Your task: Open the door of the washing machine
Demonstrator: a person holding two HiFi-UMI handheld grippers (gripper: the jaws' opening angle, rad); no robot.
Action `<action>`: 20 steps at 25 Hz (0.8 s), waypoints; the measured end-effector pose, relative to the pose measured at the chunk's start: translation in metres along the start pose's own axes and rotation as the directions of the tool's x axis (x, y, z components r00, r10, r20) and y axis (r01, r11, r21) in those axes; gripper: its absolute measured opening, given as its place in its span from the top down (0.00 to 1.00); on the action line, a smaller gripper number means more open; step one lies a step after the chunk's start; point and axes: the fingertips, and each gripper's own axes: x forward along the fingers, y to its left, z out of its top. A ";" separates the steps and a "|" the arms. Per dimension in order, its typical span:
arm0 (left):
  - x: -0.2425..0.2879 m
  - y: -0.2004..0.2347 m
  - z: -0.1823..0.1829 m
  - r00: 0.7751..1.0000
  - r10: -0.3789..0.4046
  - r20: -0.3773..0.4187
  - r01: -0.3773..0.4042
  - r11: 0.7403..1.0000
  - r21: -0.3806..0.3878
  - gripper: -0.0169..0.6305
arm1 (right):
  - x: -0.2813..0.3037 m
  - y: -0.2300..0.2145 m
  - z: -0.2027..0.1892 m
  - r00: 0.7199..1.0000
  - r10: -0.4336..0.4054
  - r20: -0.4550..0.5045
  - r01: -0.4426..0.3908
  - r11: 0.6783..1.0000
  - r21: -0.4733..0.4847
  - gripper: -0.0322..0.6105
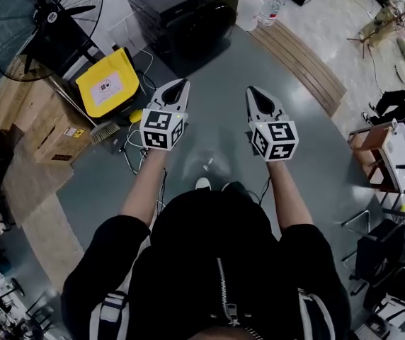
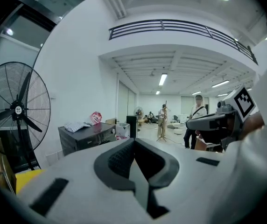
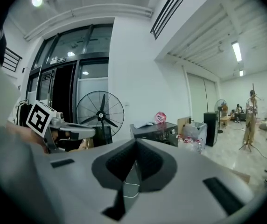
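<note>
The dark washing machine [image 1: 188,20] stands on the floor at the top of the head view, its door closed and facing me. It also shows small and distant in the left gripper view [image 2: 89,136] and the right gripper view [image 3: 154,132]. My left gripper [image 1: 176,91] and right gripper [image 1: 255,94] are held side by side in the air, well short of the machine and pointing toward it. Both are shut with nothing between their jaws. In their own views the left gripper [image 2: 134,141] and right gripper [image 3: 136,143] show their pads meeting.
A big standing fan [image 1: 43,20] and a yellow bin [image 1: 109,82] are left of the machine, with cardboard boxes [image 1: 40,119] and loose cables [image 1: 135,147] nearby. Water bottles [image 1: 259,6] sit to its right. Chairs [image 1: 394,253] stand at the far right.
</note>
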 end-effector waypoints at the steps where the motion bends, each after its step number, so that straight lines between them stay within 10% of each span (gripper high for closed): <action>1: 0.000 0.002 -0.002 1.000 -0.003 -0.003 0.003 1.000 -0.001 0.97 | 0.002 0.001 -0.001 1.000 -0.005 0.001 0.005 1.000 0.004 0.95; 20: 0.126 0.062 -0.004 0.998 0.020 -0.062 -0.022 0.999 -0.033 0.97 | 0.126 -0.079 0.015 1.000 0.019 -0.025 -0.018 0.999 0.046 0.95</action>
